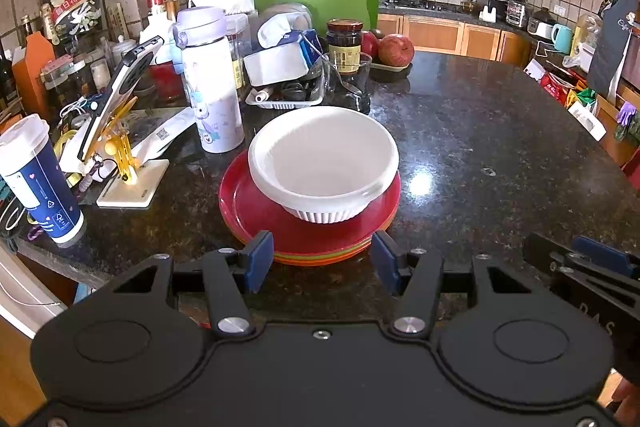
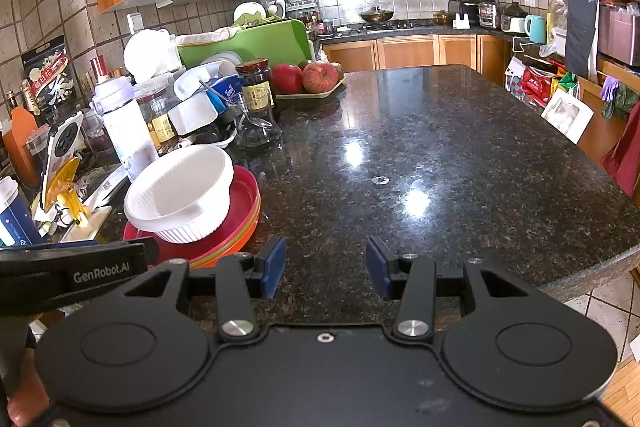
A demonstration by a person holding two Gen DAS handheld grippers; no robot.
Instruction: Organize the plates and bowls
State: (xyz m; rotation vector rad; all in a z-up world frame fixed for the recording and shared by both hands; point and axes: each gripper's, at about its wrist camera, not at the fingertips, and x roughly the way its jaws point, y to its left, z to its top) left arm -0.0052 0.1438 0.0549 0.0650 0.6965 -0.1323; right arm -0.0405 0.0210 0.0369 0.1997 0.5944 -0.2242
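Dark granite counter (image 2: 440, 147), far-left edge crowded w/ bottles, jars, a tissue box; much overlaps, labels unreadable. Plate stack (image 1: 280, 223) near front-left edge: red on top, orange and green rims below, count unclear. White bowl (image 1: 324, 155) sits upright on it, hiding the stack's middle. Left gripper (image 1: 320, 265) open, empty, just before the plates. Right gripper (image 2: 326, 265) open, empty, over bare counter.

glossy speckled stone counter (image 1: 480, 131), matt white bowl (image 1: 324, 147)
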